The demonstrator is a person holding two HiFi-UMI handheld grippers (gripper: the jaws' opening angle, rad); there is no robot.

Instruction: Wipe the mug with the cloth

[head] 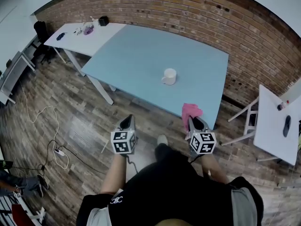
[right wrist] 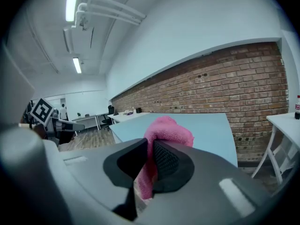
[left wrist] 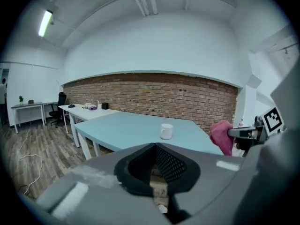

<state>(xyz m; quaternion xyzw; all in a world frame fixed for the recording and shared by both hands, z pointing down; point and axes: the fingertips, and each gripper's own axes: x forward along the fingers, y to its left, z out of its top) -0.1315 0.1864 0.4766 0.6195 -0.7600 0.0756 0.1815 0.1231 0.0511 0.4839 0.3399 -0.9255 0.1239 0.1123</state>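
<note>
A white mug [head: 169,76] stands upright near the middle of the light blue table [head: 141,55]; the left gripper view shows the mug [left wrist: 166,131] too. A pink cloth [head: 190,111] hangs bunched between the jaws of my right gripper [head: 194,122], just short of the table's near edge. In the right gripper view the cloth [right wrist: 164,135] fills the jaws of that gripper [right wrist: 151,161]. My left gripper [head: 127,123] is shut and empty, over the wooden floor short of the table; its jaws [left wrist: 153,165] meet with nothing between them.
A white table [head: 80,36] with small items adjoins the blue one at the far left. Another white table [head: 277,126] stands at the right with a dark item on it. A brick wall [head: 197,18] runs behind. Cables [head: 51,145] lie on the floor at the left.
</note>
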